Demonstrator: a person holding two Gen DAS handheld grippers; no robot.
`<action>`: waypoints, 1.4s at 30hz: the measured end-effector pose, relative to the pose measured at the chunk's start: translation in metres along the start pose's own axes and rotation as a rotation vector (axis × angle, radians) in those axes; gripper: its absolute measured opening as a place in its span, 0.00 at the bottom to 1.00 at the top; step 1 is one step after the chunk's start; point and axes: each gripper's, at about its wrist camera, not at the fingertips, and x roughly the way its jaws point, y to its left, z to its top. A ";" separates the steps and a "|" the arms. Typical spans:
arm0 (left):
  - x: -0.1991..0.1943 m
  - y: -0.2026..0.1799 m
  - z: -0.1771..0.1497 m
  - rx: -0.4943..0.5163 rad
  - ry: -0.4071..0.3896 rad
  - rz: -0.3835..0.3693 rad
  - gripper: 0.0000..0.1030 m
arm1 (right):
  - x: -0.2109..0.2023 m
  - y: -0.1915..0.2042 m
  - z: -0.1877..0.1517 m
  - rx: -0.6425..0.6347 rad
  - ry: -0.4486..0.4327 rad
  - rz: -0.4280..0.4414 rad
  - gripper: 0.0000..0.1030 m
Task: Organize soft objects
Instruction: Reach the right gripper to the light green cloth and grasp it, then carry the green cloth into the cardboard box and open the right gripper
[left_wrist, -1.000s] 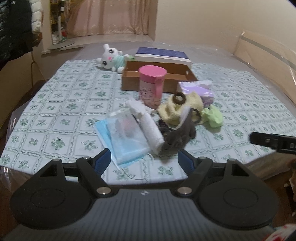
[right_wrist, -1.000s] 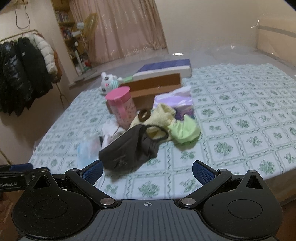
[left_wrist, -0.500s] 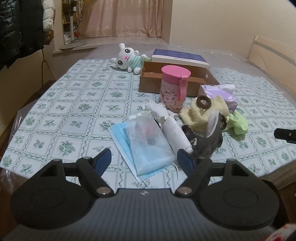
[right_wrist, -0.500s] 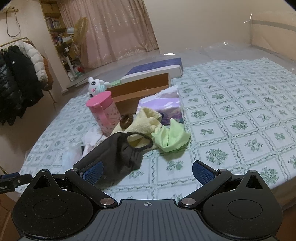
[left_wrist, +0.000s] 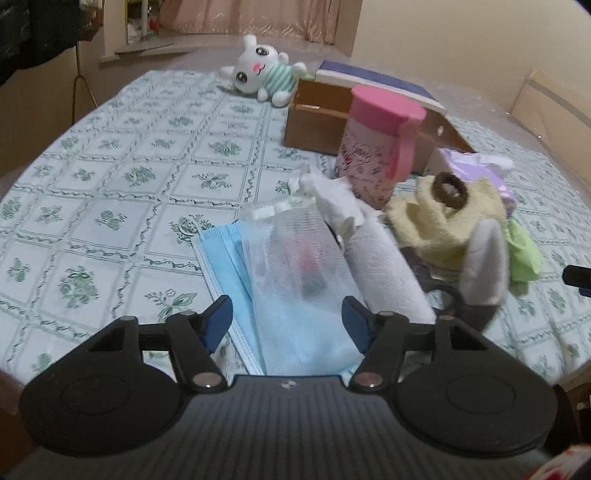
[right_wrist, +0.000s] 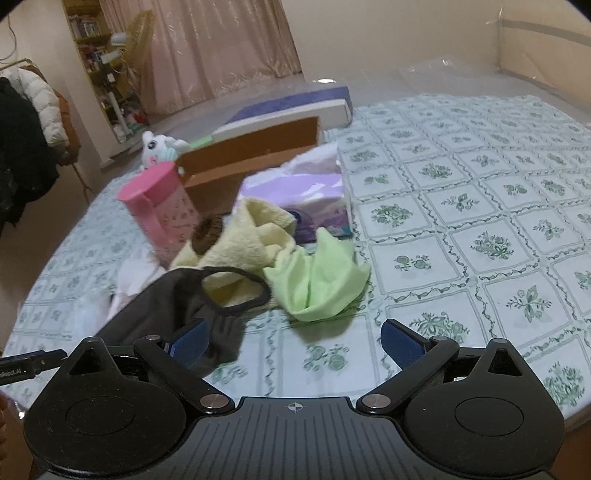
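Both claws have dropped closer to the heap since a second ago. My left gripper (left_wrist: 287, 316) has just been closing its jaws partway; they straddle the near end of the blue face mask (left_wrist: 236, 280) without pressing it. My right gripper (right_wrist: 295, 341) stands wide, holding nothing, its left finger over the black face mask (right_wrist: 177, 306).

Landmark: one pink cup (left_wrist: 376, 147), upright on the patterned tablecloth (left_wrist: 110, 192).

- One clear packet (left_wrist: 295, 258), lying on the blue mask, nearer me than the cup.
- One rolled white cloth (left_wrist: 388, 269), just right of the packet.
- One yellow towel (right_wrist: 243, 240), beside the cup, carrying one brown hair tie (right_wrist: 208, 234).
- One green cloth (right_wrist: 321, 280), right of the towel, touching it.
- One purple tissue pack (right_wrist: 306, 195), right of the cup.
- One cardboard box (left_wrist: 317, 122), behind the cup.
- One plush bunny (left_wrist: 262, 74), beyond the box.
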 end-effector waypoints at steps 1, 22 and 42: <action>0.006 0.000 0.001 0.002 0.005 0.004 0.60 | 0.004 -0.002 0.001 0.002 0.004 -0.004 0.96; 0.014 0.011 0.018 -0.024 -0.029 -0.060 0.00 | 0.040 -0.030 0.010 -0.002 0.008 -0.020 0.96; -0.032 0.023 0.050 0.043 -0.146 0.026 0.00 | 0.087 -0.028 0.020 -0.143 0.065 0.040 0.06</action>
